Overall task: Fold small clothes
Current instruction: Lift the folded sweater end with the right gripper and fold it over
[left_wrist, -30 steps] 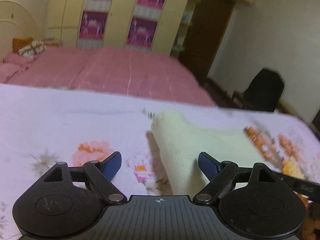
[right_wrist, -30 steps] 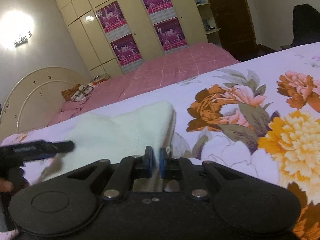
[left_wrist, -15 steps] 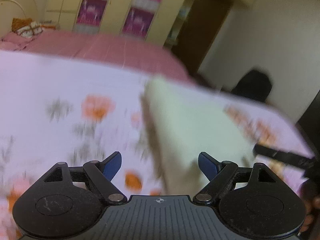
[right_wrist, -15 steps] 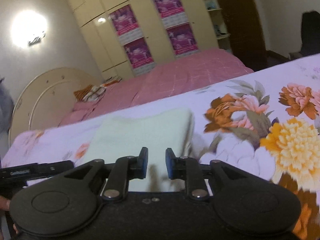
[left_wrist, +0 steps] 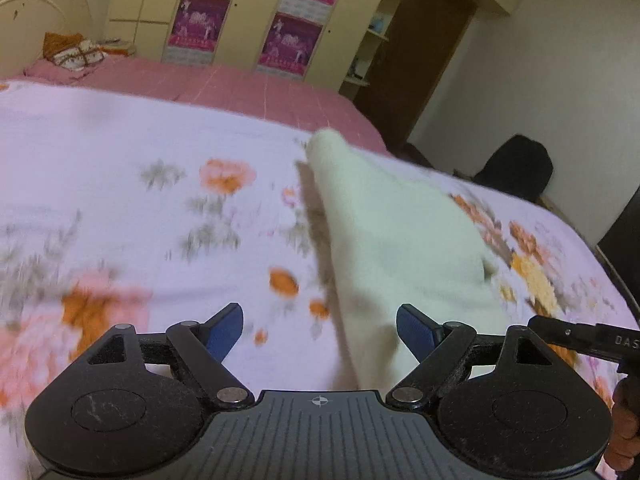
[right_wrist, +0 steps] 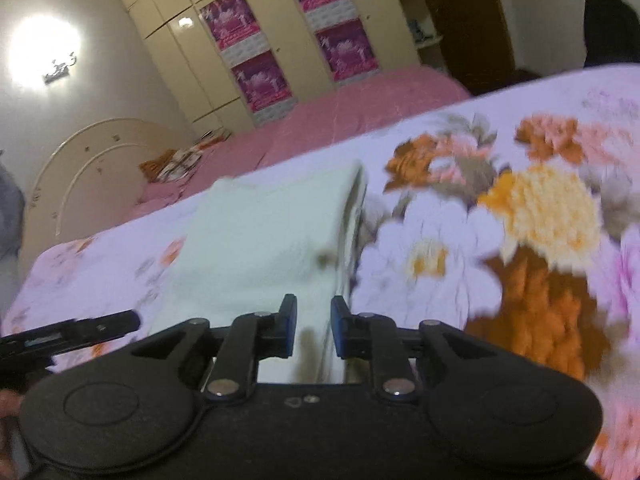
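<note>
A folded pale cream cloth (left_wrist: pixel 400 232) lies flat on the floral sheet; it also shows in the right wrist view (right_wrist: pixel 264 248). My left gripper (left_wrist: pixel 320 330) is open wide and empty, above the cloth's near left edge. My right gripper (right_wrist: pixel 314 330) is open a small way and holds nothing; the cloth's near right edge lies under the gap between its fingers. The right gripper's body (left_wrist: pixel 588 338) shows at the right edge of the left wrist view. The left gripper's body (right_wrist: pixel 68 332) shows at the left of the right wrist view.
The floral sheet (left_wrist: pixel 120 184) covers the work surface. Behind it stands a pink bed (left_wrist: pixel 224 84) with a cream headboard and pillows (left_wrist: pixel 72 54). A wardrobe with purple posters (right_wrist: pixel 288 40) lines the back wall. A dark chair (left_wrist: pixel 516 168) stands at the far right.
My right gripper has opened and let go of the cloth edge, and the cloth now lies flat. Both grippers have drawn back toward me, the left one staying open.
</note>
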Demonstrator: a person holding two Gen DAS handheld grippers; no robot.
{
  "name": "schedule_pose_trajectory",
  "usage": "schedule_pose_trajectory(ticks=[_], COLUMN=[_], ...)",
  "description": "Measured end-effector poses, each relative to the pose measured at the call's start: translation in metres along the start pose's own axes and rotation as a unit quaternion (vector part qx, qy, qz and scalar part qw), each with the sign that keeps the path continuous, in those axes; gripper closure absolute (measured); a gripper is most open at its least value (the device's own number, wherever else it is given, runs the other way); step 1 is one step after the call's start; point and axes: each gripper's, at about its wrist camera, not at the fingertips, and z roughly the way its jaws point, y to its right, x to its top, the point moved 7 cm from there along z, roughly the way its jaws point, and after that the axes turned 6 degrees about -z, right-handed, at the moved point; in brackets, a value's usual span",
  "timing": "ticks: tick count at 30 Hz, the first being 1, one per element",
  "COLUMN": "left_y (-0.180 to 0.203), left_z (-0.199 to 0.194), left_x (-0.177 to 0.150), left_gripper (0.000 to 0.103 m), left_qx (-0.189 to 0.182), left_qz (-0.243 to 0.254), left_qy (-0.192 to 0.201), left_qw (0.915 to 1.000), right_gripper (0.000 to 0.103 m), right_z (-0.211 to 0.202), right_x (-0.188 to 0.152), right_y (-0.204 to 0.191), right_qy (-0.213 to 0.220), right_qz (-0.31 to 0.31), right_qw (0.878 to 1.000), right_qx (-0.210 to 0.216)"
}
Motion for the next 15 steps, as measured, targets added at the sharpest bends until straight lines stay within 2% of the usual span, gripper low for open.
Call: schedule_pose_trajectory(ticks=[3,5,7,8,11,13,15], left_y=[-0.003,0.002,0.005,0.007,0.010,0.011,0.014], left_z=[0.006,0.006,0.004,0.003,-0.006,-0.003,-0.001], left_x=[-0.018,-0.020,-0.021,-0.020,-0.019,-0.027,-0.033], left_gripper=[0.019,0.019,0.019,0.019,0.019,0.019,0.019], left_qx=[0.016,0.027,0.033,0.029,0.013,0.033,0.040], left_qz=[0.003,0.022,0.031,0.031,0.037,0.058,0.082], left_qy=[-0.019,-0.017,-0.021,-0.024,-0.017,-0.034,-0.030], left_qw=[0.9997,0.9993,0.9987,0.9988,0.9991,0.9972,0.9954], right_gripper=[0.080,0.079,0.088,0.097,0.098,0.098,0.098], right_z=[0.002,0.007,0.008,0.007,-0.002,-0.009,-0.003], right_x=[-0.019,-0.028,-0.031,-0.031,-0.026,-0.024,-0.030], right_y=[-0.003,-0.005,-0.008,-0.010,-0.011,-0.010,-0.003], right_qy=[-0.030,-0.047,-0.044,-0.040,-0.019,-0.016,-0.033], right_qz=[0.009,0.012,0.011,0.003,-0.014,-0.021,-0.022], right_qw=[0.999,0.999,0.999,0.999,1.000,0.999,0.999], right_qx=[0.007,0.003,0.001,0.000,-0.015,-0.023,-0.035])
